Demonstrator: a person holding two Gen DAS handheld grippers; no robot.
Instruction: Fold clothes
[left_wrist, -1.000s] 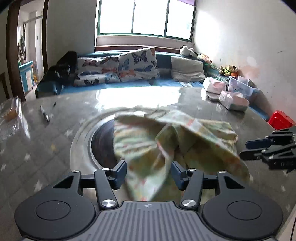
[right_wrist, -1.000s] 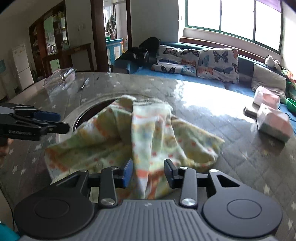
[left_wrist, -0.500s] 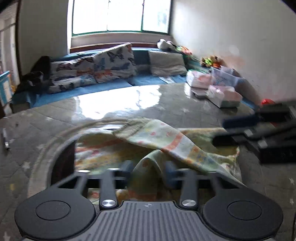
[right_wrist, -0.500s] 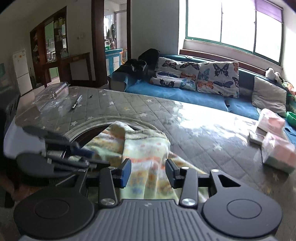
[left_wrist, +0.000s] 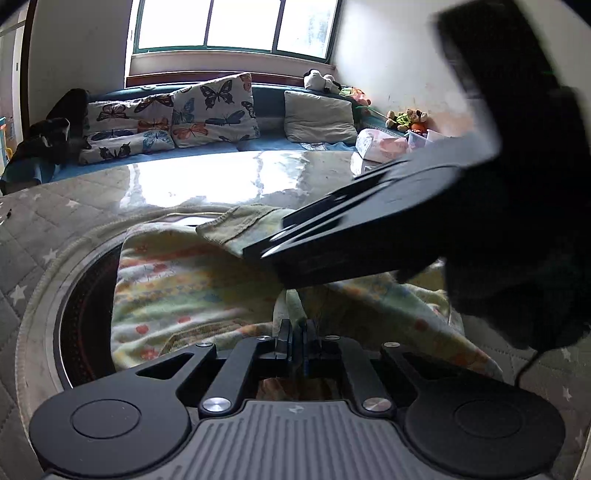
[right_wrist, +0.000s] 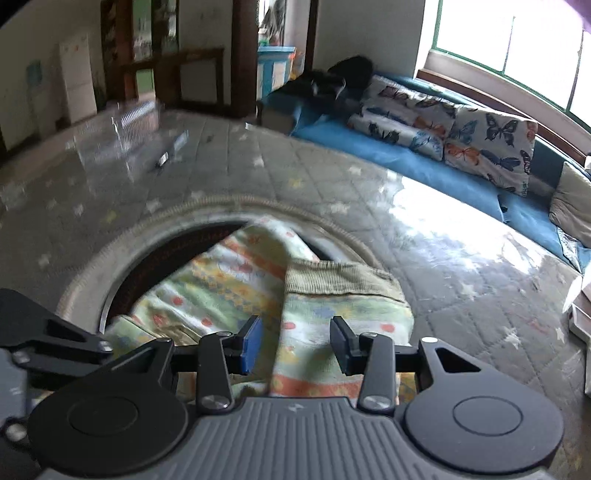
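A pale garment (left_wrist: 184, 288) printed in yellow, green and orange lies bunched on the grey quilted table (left_wrist: 55, 221), partly over a round dark opening (left_wrist: 85, 314). Its ribbed olive hem (right_wrist: 332, 280) is turned up on top. My left gripper (left_wrist: 297, 332) is shut on a raised fold at the near edge of the garment. My right gripper (right_wrist: 295, 345) stands open over the garment (right_wrist: 229, 288), with a ridge of cloth between its fingers and no pad pressing on it. In the left wrist view the right gripper (left_wrist: 269, 240) reaches in, blurred, from the right above the cloth.
A thick rim (right_wrist: 221, 206) rings the opening. Wrapped tissue packs (left_wrist: 380, 146) sit at the table's far right. A clear plastic box (right_wrist: 136, 114) and a pen (right_wrist: 170, 151) lie at the far left. A blue sofa with butterfly cushions (left_wrist: 207, 107) runs behind the table.
My left gripper has come down onto the garment and shut on a fold. The right gripper has swung across, close over the cloth beside the left one, its jaws unchanged.
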